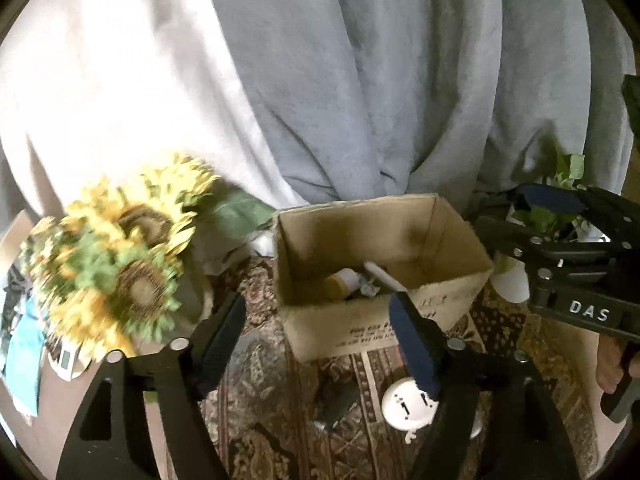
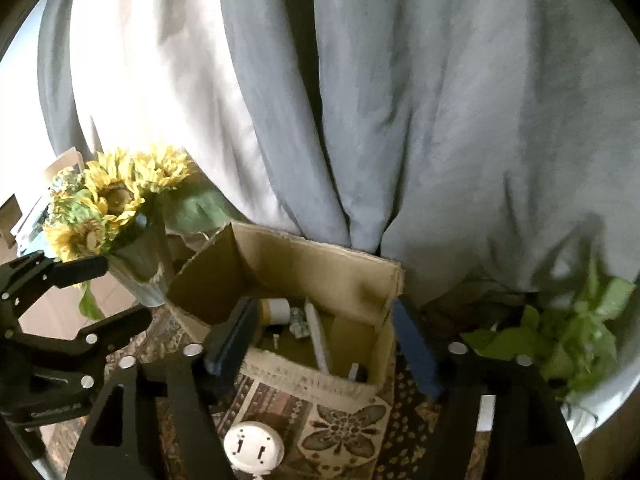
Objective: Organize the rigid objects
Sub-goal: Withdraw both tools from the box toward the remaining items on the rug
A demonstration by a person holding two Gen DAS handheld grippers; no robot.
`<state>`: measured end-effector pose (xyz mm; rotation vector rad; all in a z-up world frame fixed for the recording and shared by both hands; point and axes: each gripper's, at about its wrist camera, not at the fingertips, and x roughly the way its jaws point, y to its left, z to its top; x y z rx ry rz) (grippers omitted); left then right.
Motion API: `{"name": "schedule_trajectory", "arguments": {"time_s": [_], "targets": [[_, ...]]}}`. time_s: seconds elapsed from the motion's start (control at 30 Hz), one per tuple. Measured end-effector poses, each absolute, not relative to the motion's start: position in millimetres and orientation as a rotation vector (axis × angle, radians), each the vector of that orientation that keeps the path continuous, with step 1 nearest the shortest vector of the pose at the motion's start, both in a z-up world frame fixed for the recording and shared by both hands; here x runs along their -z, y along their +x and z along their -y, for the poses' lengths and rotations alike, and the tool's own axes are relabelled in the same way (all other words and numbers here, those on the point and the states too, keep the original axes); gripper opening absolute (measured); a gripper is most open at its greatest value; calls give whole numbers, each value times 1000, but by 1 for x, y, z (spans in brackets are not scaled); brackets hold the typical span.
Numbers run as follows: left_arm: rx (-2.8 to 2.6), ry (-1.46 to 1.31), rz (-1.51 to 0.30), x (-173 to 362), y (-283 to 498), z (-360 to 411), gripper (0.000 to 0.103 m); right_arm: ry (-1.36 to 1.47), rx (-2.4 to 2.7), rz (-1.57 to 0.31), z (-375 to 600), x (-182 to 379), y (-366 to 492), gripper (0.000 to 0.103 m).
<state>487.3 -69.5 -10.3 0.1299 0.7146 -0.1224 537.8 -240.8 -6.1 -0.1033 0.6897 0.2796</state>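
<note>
An open cardboard box (image 1: 452,280) stands on a patterned cloth; it also shows in the right wrist view (image 2: 352,276). Inside lie a brown bottle with a white cap (image 1: 342,282), a white stick (image 1: 386,276) and small bits. A round white plug adapter (image 1: 408,404) lies on the cloth in front of the box, also in the right wrist view (image 2: 253,446). My left gripper (image 1: 320,344) is open and empty just before the box. My right gripper (image 2: 324,346) is open and empty over the box's near edge.
A vase of sunflowers (image 1: 116,256) stands left of the box. A green leafy plant (image 2: 568,336) sits at the right. Grey and white curtains (image 1: 360,80) hang behind. A dark flat item (image 1: 336,404) lies on the cloth near the adapter.
</note>
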Motion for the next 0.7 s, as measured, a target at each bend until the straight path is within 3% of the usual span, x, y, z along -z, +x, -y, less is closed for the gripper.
{"name": "schedule_trajectory", "arguments": {"time_s": [0.3, 0.7], "targets": [[6, 180, -588, 10, 418, 65, 87, -113, -253, -585, 238, 3, 468, 82], [-58, 139, -539, 22, 347, 68, 88, -87, -292, -494, 245, 13, 399, 85]]}}
